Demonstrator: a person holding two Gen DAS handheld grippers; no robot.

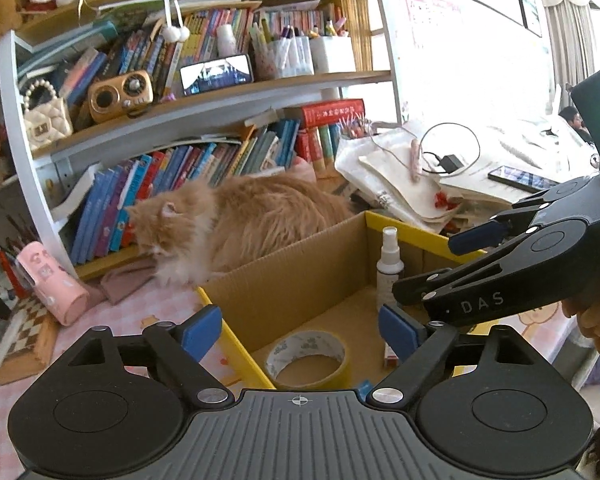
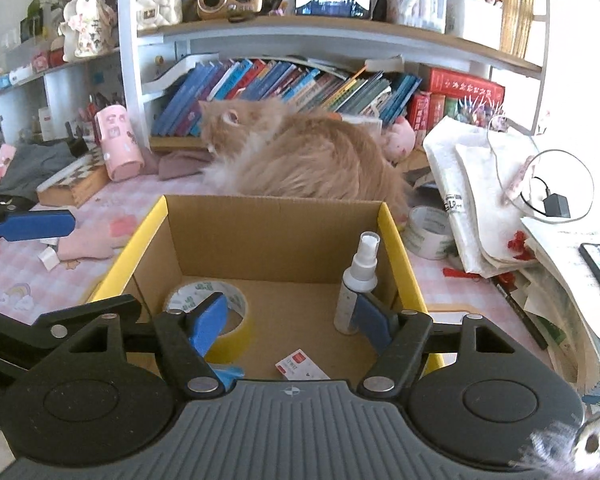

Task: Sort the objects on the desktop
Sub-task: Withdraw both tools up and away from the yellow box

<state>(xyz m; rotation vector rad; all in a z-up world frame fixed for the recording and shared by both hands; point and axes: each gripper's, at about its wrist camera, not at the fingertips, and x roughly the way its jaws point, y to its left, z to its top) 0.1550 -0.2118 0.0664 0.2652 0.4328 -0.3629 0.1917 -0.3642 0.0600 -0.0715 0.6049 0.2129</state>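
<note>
— Hovering over the cardboard box (image 2: 274, 236), both of them?
— Yes. The left gripper (image 1: 300, 330) has its jaws wide apart with nothing between them; the right gripper (image 2: 290, 322) is parted too, empty.
— And inside the box?
— A tape roll (image 2: 208, 304) lies lower left, a spray bottle (image 2: 358, 284) stands upright at right, a small card (image 2: 302, 366) sits near the bottom edge.
— Behind?
— An orange cat (image 2: 300, 152) lies at center.
</note>
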